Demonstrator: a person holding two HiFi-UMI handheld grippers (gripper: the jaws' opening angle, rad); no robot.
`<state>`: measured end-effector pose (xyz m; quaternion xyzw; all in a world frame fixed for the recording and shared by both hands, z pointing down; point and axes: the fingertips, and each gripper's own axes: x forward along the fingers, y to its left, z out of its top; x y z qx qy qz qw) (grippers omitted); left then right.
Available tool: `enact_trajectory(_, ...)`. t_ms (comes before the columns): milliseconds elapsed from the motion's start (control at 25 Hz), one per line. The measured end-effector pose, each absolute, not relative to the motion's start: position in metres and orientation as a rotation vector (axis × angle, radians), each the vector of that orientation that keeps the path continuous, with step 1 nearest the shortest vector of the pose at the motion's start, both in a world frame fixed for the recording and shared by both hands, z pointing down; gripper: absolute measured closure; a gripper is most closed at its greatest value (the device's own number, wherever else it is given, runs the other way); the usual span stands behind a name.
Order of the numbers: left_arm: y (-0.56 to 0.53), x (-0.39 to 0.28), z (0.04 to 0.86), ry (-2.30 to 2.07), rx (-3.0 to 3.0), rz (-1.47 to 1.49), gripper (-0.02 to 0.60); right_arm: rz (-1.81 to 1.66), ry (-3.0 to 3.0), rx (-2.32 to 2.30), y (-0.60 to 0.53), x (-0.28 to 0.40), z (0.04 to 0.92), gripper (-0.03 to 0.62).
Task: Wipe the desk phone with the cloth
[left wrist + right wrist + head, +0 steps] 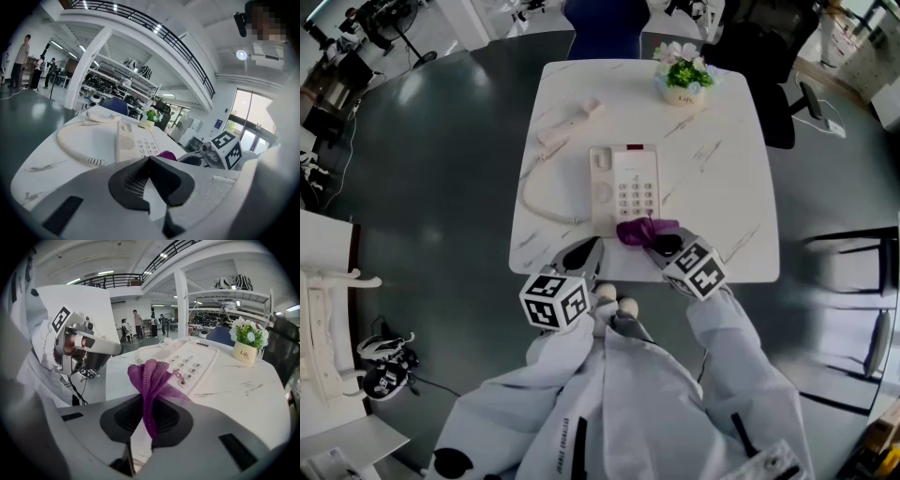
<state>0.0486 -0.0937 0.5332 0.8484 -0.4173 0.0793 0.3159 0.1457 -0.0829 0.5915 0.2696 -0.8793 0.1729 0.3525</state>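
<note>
The right gripper (147, 405) is clamped on a purple cloth (152, 375); the fabric is pinched between the dark pads and bunches upward in folds above them. In the head view the cloth (643, 230) sits at the near right corner of the desk phone (623, 186); it seems to touch the phone's near edge below the keypad, though the folds hide the contact itself. The right gripper (664, 246) reaches in from the near edge of the white marbled table (727, 187).

The left gripper (149, 161) has its jaws pressed together with nothing between them; it hangs over the near edge of the table, just left of the phone's near left corner, apart from the cloth (165, 154). In the head view the left gripper (581, 255) points toward the phone and lies beside the right one.

The phone is cream-coloured and lies flat at the middle of the table; its handset (572, 122) is off the cradle and lies on the tabletop beyond the phone to the left; the coiled cord (546, 204) loops round the phone's left side. A small pot of flowers (682, 80) stands at the far right of the table, well apart from the phone.
</note>
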Motion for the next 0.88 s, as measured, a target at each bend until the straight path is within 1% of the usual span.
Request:
enact_trajectory(240,-0.093,0.043,0.524,-1.143,2.248,0.185,0.583,0.452,-2.290,0.696,-0.077,0.145,0.591,0.556)
enact_trajectory(440,-0.090,0.040,0.513,-1.175,2.265,0.165,0.583,0.516,-2.403,0.818,-0.081,0.147,0.567,0.556)
enact_trajectory(880,-0.092,0.035,0.490,-1.225,2.304,0.114,0.583,0.522,-2.538,0.990,-0.094,0.148,0.524,0.556)
